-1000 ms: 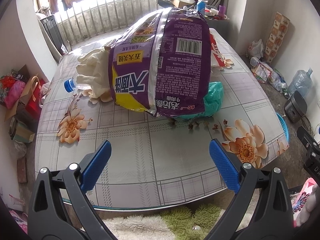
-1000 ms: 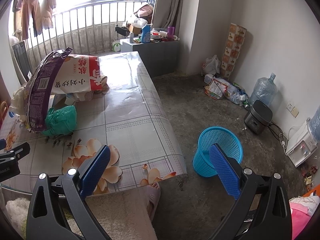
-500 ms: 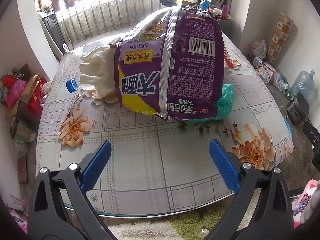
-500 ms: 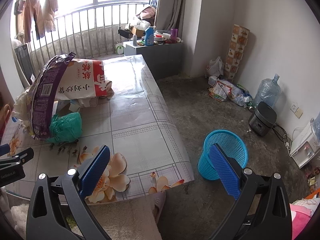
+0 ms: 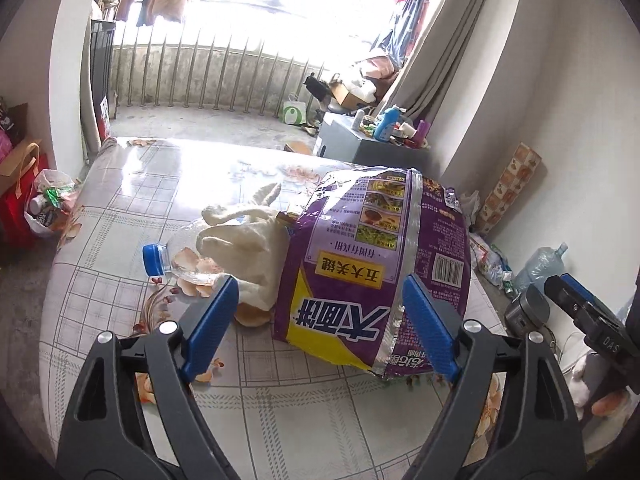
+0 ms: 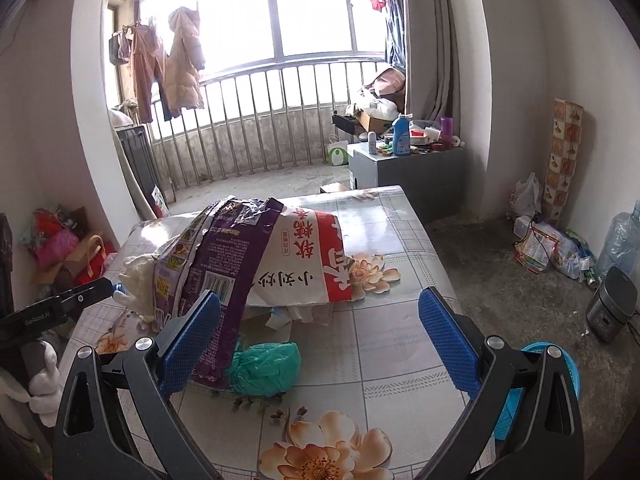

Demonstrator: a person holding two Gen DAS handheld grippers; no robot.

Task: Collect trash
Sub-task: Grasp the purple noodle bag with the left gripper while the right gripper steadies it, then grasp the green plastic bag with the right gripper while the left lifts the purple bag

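A large purple snack bag (image 5: pixel 372 276) lies on the flowered table (image 5: pixel 120 208), over a cream cloth (image 5: pixel 248 236) and a clear bottle with a blue cap (image 5: pixel 154 260). My left gripper (image 5: pixel 318 300) hovers just in front of the bag. Its jaws are closing, the bag's lower end shows between them, and the pads do not press on it. In the right wrist view the purple bag (image 6: pixel 216 264) leans on a white-and-red bag (image 6: pixel 304 264), with a crumpled green plastic bag (image 6: pixel 264 368) in front. My right gripper (image 6: pixel 320 300) is open and holds nothing.
A blue mesh basket (image 6: pixel 560 368) stands on the floor by the table's near right corner. A rice cooker (image 6: pixel 612 304), a water jug (image 6: pixel 624 236) and bags of clutter line the right wall. A grey cabinet (image 6: pixel 400 168) stands beyond the table.
Both grippers have moved in toward the pile and tipped upward. The right view swung left from the basket to the table. The left jaws have narrowed.
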